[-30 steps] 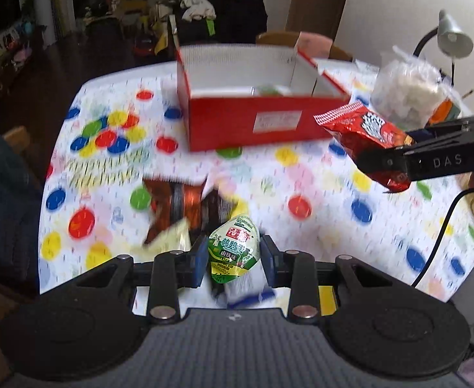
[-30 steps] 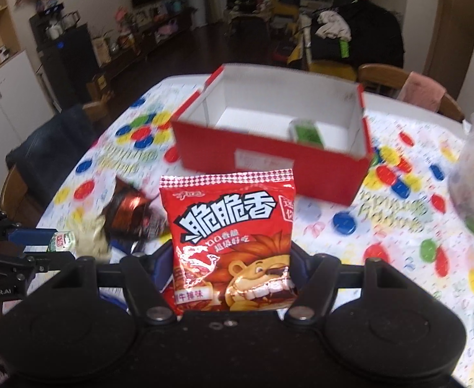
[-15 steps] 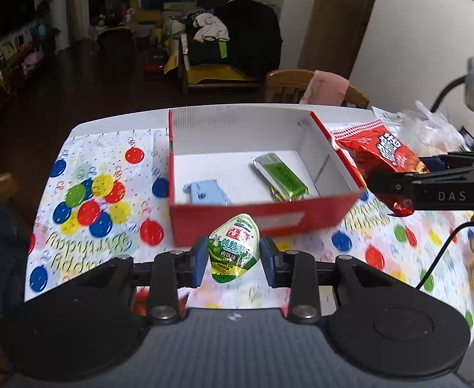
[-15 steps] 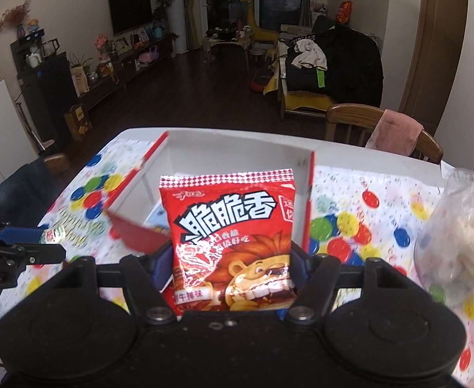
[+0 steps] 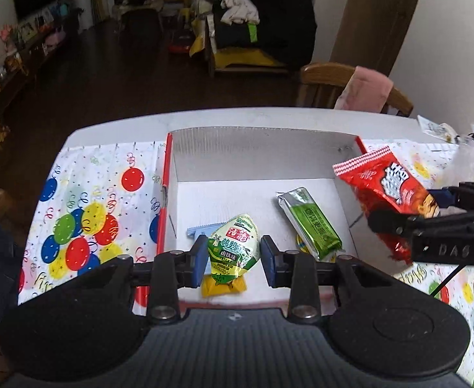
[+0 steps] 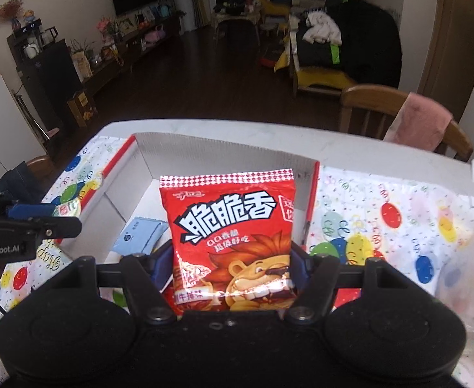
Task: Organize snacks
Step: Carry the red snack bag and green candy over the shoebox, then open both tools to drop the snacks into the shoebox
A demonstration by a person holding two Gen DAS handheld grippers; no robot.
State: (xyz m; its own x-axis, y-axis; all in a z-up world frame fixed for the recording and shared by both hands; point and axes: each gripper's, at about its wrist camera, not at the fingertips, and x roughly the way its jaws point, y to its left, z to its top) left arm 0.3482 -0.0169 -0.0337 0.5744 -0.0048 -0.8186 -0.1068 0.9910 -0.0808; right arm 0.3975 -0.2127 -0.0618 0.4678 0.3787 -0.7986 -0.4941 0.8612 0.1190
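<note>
Claws (image 5: pixel 233 260) hover above balloon-print tablecloth (image 5: pixel 101 200).

Open-topped red box (image 5: pixel 169 174) with bare white floor at its back and centre, green bar packet (image 5: pixel 311 223) lying along the right side, blue sachet (image 6: pixel 139 234) near the front-left corner, right gripper (image 5: pixel 395 223) with red snack bag (image 5: pixel 389 194) overhanging the right wall

"脆脆香" on red snack bag (image 6: pixel 228 236)

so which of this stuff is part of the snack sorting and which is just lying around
Part of the job:
red box
green snack pouch
red lion snack bag
green bar
blue packet

Lying about:
clear plastic bag
pink cloth
wooden chair
</note>
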